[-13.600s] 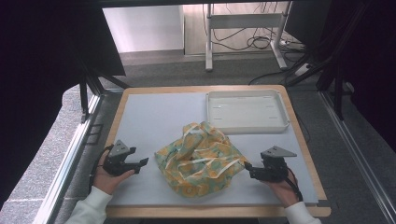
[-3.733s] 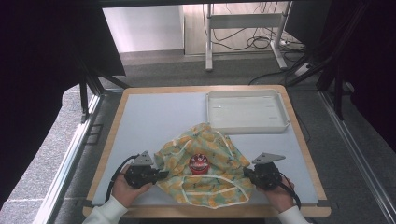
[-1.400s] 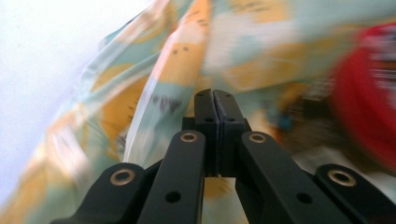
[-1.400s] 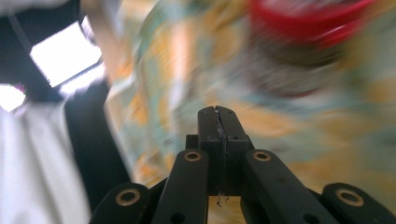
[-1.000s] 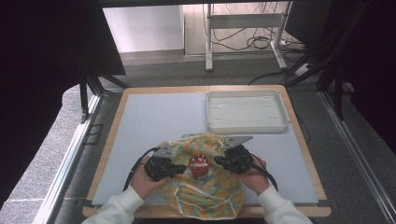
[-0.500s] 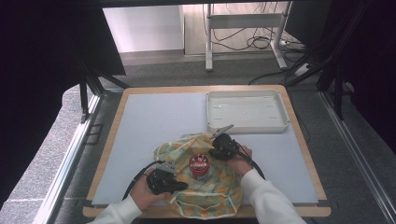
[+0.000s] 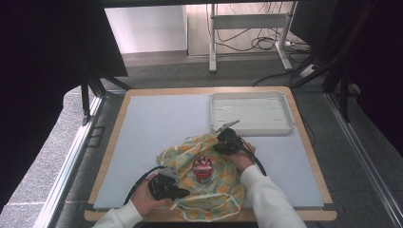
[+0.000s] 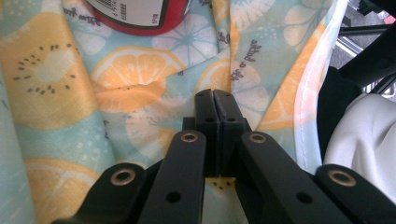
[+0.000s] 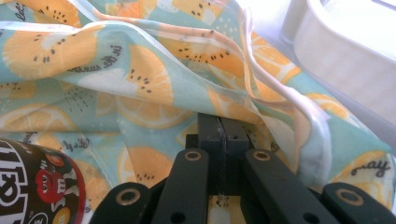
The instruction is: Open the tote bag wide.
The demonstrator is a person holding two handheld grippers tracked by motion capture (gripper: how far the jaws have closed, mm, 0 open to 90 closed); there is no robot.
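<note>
Two grippers, both clamped on fruit-print cloth [image 7: 209, 175] at table's near middle: left gripper [image 7: 183, 193] on near-left edge, right gripper [image 7: 219, 148] on far-right edge. Red-lidded can [image 7: 203, 168] stands on cloth centre.

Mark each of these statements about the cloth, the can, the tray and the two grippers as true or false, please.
1. The red can stands on the fruit-print cloth. True.
2. The white tray holds the can. False: nothing lies in the tray; the can is on the cloth, nearer the person.
3. The left gripper has its jaws wide open. False: they are closed on a fold of the cloth.
4. The right gripper is closed on the cloth beside its pale hem. True.
5. The cloth lies flat and smooth. False: it is wrinkled and folded around the can.
</note>
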